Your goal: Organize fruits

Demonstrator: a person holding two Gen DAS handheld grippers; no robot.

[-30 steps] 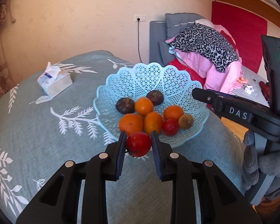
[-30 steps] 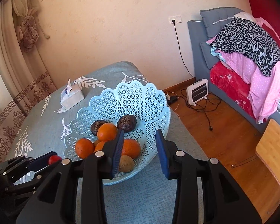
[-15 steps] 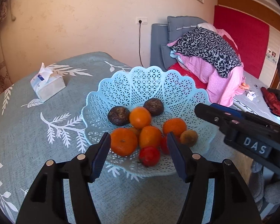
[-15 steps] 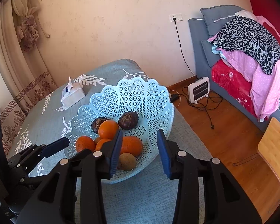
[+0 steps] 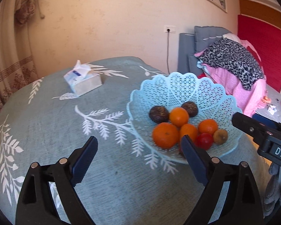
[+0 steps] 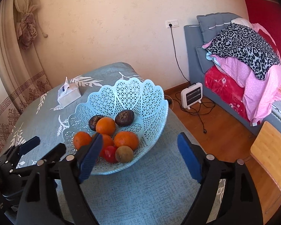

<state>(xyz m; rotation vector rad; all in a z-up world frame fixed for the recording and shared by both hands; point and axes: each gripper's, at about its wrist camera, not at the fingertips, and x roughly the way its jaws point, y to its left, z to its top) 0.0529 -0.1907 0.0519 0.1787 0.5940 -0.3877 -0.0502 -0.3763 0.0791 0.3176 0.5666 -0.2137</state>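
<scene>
Teal tablecloth (image 5: pixel 110 178) w/ 1 basket (image 5: pixel 177 86): 4 oranges (image 5: pixel 165 137), 2 dark fruits (image 5: pixel 158 114), both grippers' jaws just spread, nothing between.

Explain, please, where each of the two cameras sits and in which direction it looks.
Left wrist view: sits on the left gripper, looking forward and down over the tablecloth; its open fingers and the right gripper's tip show.
Right wrist view: sits on the right gripper, looking forward and down at the fruit basket; its open fingers and the left gripper at lower left show.
Shared: basket, oranges, tissue box, bed.
</scene>
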